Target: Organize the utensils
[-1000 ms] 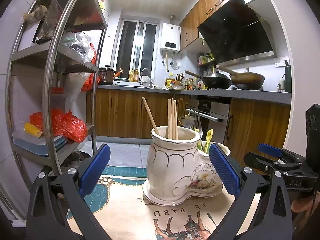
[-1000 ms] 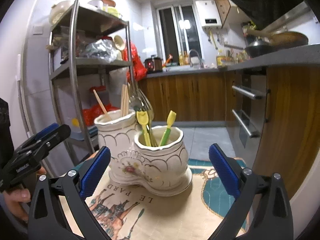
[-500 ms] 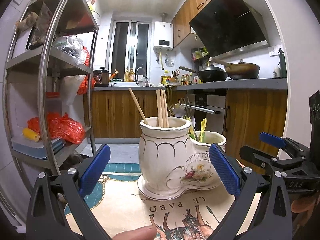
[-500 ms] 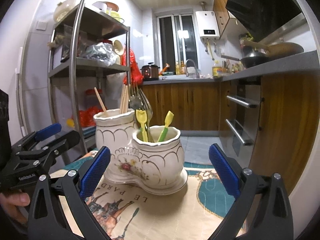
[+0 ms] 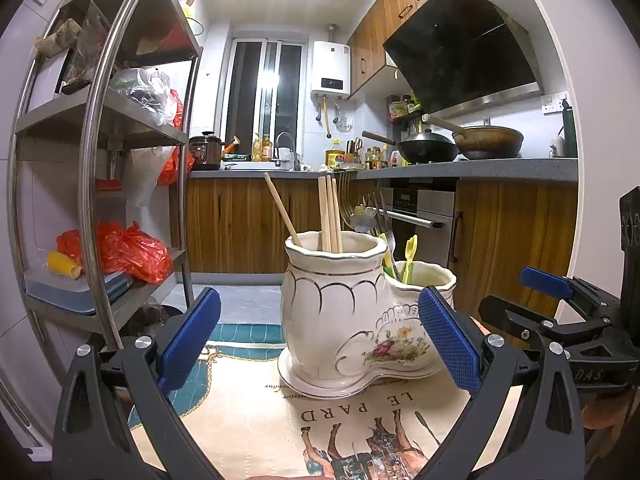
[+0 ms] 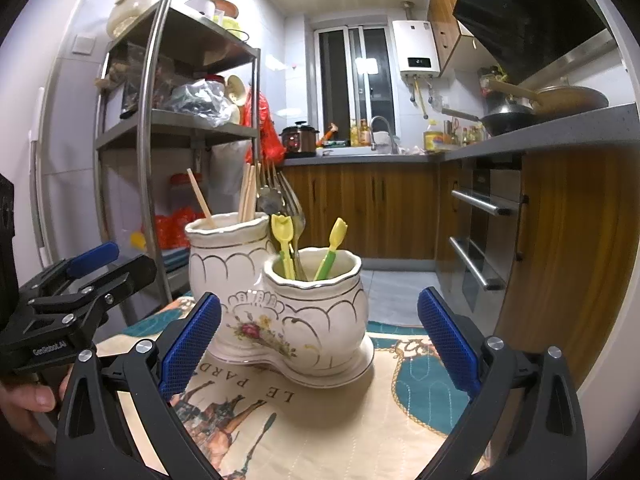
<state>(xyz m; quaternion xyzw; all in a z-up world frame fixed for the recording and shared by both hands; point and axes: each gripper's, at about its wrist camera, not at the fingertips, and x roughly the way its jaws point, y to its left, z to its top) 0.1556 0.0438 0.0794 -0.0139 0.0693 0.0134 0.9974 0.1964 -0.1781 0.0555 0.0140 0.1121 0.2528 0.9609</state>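
Before my two empty, wide-apart tools (image 5: 320, 344) (image 6: 320, 344), the white flowered ceramic utensil holder (image 6: 280, 300) looks fragile; I would grip the stiff wooden chopsticks (image 5: 330, 212) high.

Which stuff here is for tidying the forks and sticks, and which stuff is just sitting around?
For the job:
ceramic holder
chopsticks
metal forks
yellow-green plastic forks
left gripper
right gripper

Just sitting around:
metal shelf rack
red bags
woks
rice cooker
printed tablecloth
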